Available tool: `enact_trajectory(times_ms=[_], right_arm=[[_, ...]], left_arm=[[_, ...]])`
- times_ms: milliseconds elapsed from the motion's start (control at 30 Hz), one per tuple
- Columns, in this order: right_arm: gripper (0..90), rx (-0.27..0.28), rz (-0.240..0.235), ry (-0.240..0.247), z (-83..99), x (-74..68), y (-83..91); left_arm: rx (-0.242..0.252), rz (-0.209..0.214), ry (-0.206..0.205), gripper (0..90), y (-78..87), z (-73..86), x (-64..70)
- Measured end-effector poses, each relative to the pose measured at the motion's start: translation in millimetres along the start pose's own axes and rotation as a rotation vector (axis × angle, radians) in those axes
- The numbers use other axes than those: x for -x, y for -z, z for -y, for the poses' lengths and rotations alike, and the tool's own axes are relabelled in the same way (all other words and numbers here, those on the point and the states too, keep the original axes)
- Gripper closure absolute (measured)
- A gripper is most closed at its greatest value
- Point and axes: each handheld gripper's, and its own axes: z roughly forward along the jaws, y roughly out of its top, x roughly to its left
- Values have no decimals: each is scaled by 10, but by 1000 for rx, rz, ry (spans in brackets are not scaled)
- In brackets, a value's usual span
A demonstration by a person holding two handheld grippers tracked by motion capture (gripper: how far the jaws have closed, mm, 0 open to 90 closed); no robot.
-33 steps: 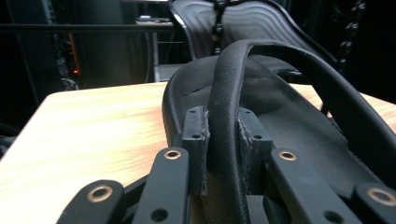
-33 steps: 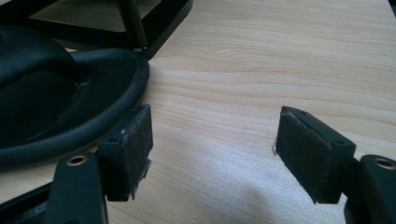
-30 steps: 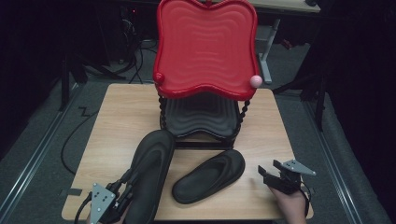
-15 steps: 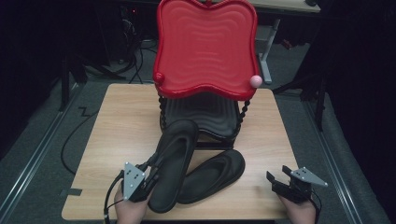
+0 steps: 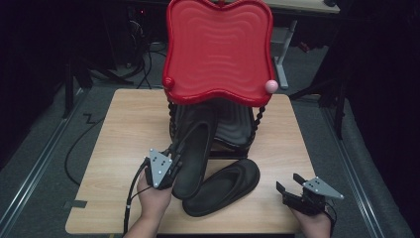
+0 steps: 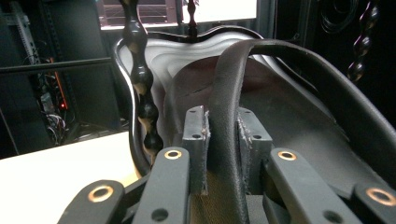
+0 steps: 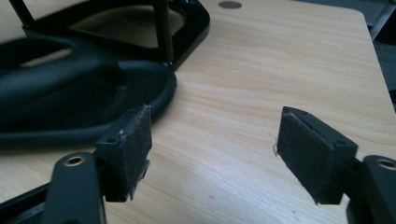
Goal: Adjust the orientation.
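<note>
Two black sandals are seen on the wooden table (image 5: 124,129). One sandal (image 5: 195,153) is gripped by its strap in the left gripper (image 5: 171,166), whose jaws are clamped on that strap (image 6: 224,140) from both sides, as the left gripper view shows. Its long axis runs from about 7 o'clock to 1 o'clock in the high view, the toe end being pushed toward 1 o'clock, onto the lower black tray (image 5: 237,129) of a two-tier stand, and the heel end left at 7 o'clock beside the left hand (image 5: 154,196). It is tilted, the front resting on the tray's rim. The second sandal (image 5: 225,186) lies flat on the table at the 5 o'clock side of the first, with its long axis from 8 o'clock to 2 o'clock; whether the two are touching cannot be told.

The right gripper (image 5: 292,186) is held at the table's 5 o'clock corner, well apart from both sandals, its jaws spread wide with nothing between them; bare wood grain (image 7: 224,140) is seen between the dark, rough pads (image 7: 137,135).

The sandals are matte and rubbery, with smooth rounded soles. The red upper tray (image 5: 218,49) is glossy plastic with a wavy rim and rippled surface, and is carried on beaded black posts (image 6: 140,84). A pink ball (image 5: 270,86) is set at its 4 o'clock corner.
</note>
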Motion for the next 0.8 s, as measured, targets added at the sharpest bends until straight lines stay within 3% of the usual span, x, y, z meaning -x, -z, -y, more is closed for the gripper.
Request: enact_trajectory(times_ms=[167,467,800], right_arm=[[229,30,-14,-1,-142,-161,-9],[293,62,-97,94,-451,-517,-61],[322,134,-163,102,-819,-841,-207]], left_arm=[[5,10,0,763,-160,47,-19],[11,1,36,762,-337,132,35],[23,-13,41,762,-355,97,48]])
